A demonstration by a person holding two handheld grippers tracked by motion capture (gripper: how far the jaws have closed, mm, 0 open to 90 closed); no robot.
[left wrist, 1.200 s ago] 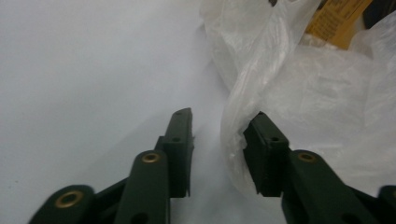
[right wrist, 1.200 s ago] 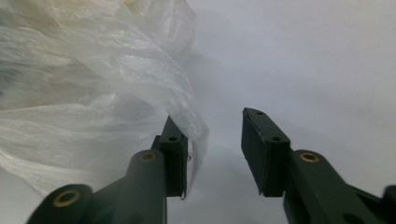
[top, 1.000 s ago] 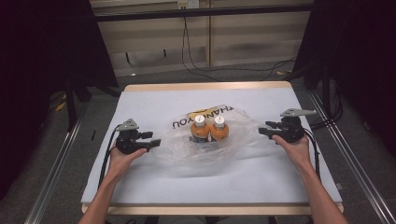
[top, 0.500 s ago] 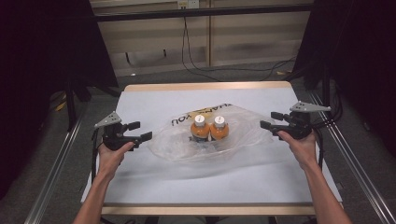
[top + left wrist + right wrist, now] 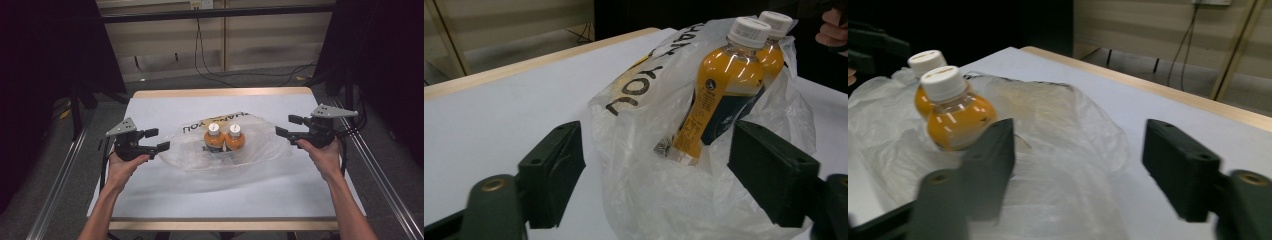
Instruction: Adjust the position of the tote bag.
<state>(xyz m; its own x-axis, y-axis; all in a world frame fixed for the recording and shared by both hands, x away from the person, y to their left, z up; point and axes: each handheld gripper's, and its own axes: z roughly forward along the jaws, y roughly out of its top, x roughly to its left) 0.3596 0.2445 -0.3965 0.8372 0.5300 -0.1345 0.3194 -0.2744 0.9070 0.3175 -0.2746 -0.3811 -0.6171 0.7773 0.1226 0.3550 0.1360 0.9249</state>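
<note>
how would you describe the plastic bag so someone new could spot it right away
Start at the white-covered table and look to its middle, between the two hand-held grippers. The plastic bag lies there, crumpled and spread open around two upright orange bottles. It is the one see-through, wrinkled thing, with black block lettering on its far side.

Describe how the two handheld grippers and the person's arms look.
Both the left gripper and right gripper are black, with two blocky jaws, a grey three-cornered plate on top and a black cable trailing. The forearms are bare, without sleeves or gloves.
</note>
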